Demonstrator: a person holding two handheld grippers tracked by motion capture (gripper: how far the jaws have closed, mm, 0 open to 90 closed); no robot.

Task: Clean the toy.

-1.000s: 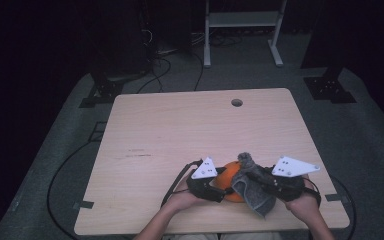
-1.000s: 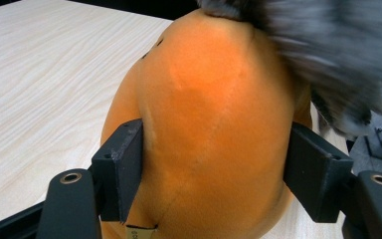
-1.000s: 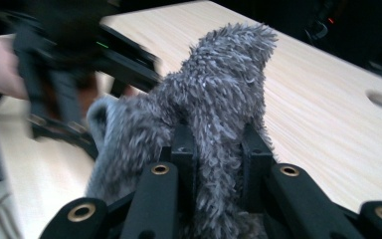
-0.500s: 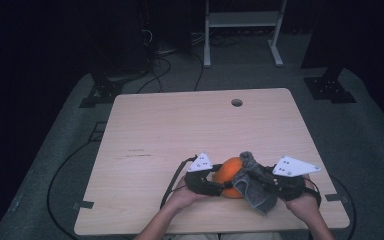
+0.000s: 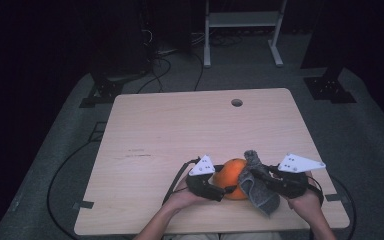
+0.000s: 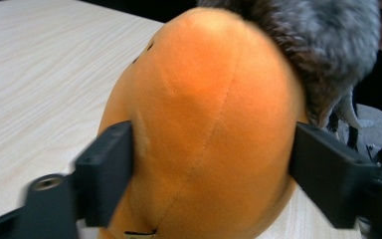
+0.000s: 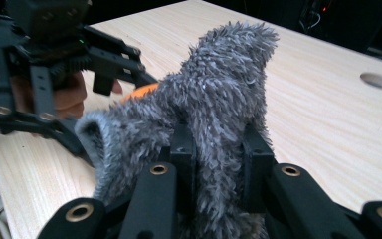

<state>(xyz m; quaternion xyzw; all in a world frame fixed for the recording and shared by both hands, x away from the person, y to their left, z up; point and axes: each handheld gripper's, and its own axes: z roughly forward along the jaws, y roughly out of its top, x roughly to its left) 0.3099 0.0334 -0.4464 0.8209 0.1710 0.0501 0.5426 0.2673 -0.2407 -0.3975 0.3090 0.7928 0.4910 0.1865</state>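
Heads up, your left gripper (image 5: 219, 191) has just been opening its jaws, and the orange plush ball (image 5: 231, 178) sits between them near the table's (image 5: 180, 130) front edge. In the left gripper view the jaws stand against the ball's (image 6: 204, 124) two flanks, but I can't tell if they really press on it or just touch. If that hold is loose, my guess is the ball rolls or squirts out the moment you rub it, since it's round and soft.

Your right gripper (image 7: 218, 149) is clamped tight on the grey fuzzy cloth (image 7: 214, 114), jaws pinching a fold of it. In the high view the cloth (image 5: 256, 184) drapes over the ball's right side. Push too hard with it and you could shove the ball toward the near edge, which isn't far off. The loose tail of cloth could also snag on the left jaws.
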